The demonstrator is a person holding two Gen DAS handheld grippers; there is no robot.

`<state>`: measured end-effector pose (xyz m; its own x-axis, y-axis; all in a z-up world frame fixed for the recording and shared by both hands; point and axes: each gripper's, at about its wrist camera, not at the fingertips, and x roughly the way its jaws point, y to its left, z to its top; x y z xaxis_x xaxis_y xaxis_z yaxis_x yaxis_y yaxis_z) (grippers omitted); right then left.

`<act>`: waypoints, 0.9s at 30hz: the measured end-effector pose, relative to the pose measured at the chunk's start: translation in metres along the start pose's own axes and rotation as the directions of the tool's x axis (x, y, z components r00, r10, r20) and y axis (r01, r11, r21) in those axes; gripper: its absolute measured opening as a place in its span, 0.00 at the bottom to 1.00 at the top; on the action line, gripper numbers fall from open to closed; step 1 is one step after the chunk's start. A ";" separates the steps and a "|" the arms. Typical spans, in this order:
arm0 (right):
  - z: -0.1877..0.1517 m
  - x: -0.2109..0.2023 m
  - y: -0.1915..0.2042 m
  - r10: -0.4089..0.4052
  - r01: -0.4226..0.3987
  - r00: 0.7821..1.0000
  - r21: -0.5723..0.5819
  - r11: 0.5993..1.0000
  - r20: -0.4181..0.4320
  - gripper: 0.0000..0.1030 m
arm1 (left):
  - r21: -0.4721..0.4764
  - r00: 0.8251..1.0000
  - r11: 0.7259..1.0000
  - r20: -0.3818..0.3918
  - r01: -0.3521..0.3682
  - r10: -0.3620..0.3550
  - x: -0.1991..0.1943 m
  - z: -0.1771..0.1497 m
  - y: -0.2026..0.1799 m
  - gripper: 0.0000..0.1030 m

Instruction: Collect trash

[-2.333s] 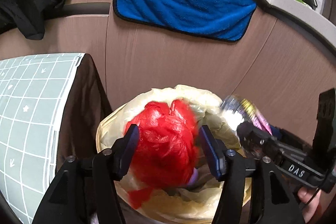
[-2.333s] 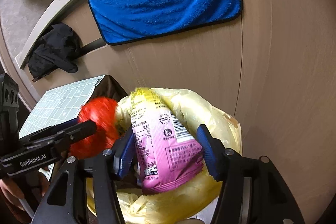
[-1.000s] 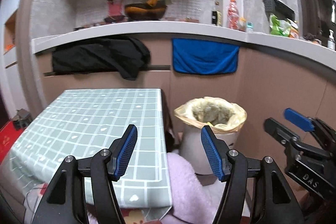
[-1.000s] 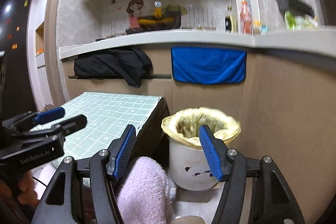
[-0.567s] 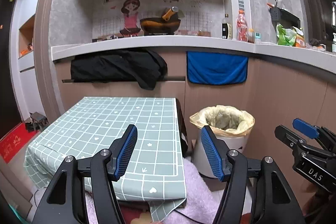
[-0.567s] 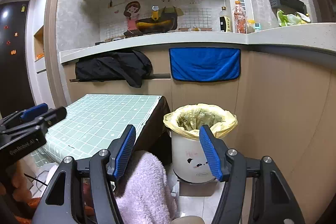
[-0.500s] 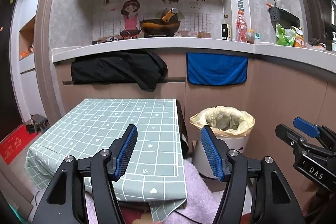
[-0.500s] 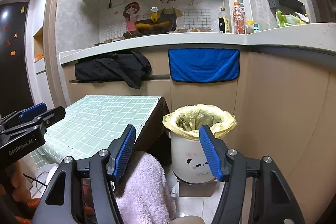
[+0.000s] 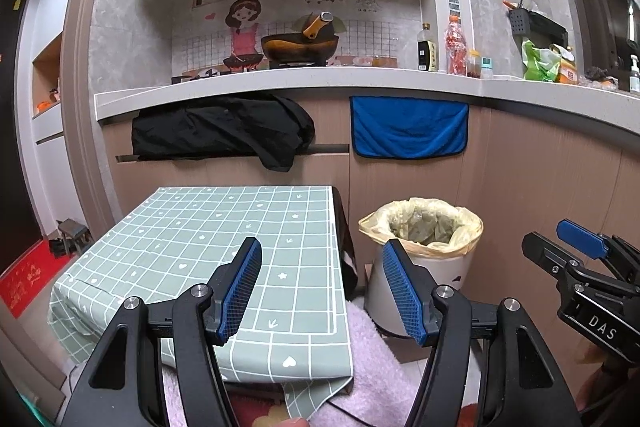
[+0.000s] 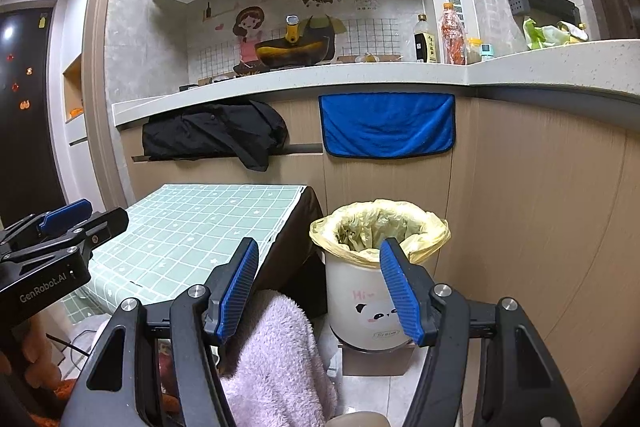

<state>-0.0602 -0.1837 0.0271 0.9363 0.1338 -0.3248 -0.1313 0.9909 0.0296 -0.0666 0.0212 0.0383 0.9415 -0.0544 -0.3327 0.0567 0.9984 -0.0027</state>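
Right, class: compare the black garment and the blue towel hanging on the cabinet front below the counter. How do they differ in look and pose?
The black garment is bunched and rumpled, while the blue towel hangs flat in a neat rectangle. The garment is draped over a long dark handle bar; how the towel is fixed cannot be seen. The garment hangs behind the green checked tablecloth, the towel above the bin. Both are fabric hanging just under the counter edge.

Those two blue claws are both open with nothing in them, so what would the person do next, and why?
Probably just set them down. The left gripper and right gripper are open and hold nothing, the green checked tablecloth shows no litter, and the bin with its yellow liner stands apart from both. No trash shows in either view.
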 end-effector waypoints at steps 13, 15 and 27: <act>-0.001 0.005 -0.001 0.004 -0.004 1.000 -0.001 1.000 -0.013 0.59 | 0.003 1.000 1.000 -0.003 0.009 -0.009 0.001 0.000 -0.001 0.62; -0.002 0.005 0.000 0.002 -0.002 1.000 0.000 1.000 -0.011 0.59 | 0.007 1.000 1.000 -0.004 0.014 -0.014 0.001 0.000 0.000 0.62; -0.003 0.005 -0.002 -0.004 0.004 1.000 0.006 1.000 -0.011 0.59 | 0.014 1.000 1.000 -0.010 0.025 -0.025 0.002 -0.002 -0.001 0.62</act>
<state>-0.0563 -0.1851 0.0224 0.9331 0.1295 -0.3354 -0.1255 0.9915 0.0337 -0.0650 0.0205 0.0361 0.9364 -0.0794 -0.3419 0.0851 0.9964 0.0018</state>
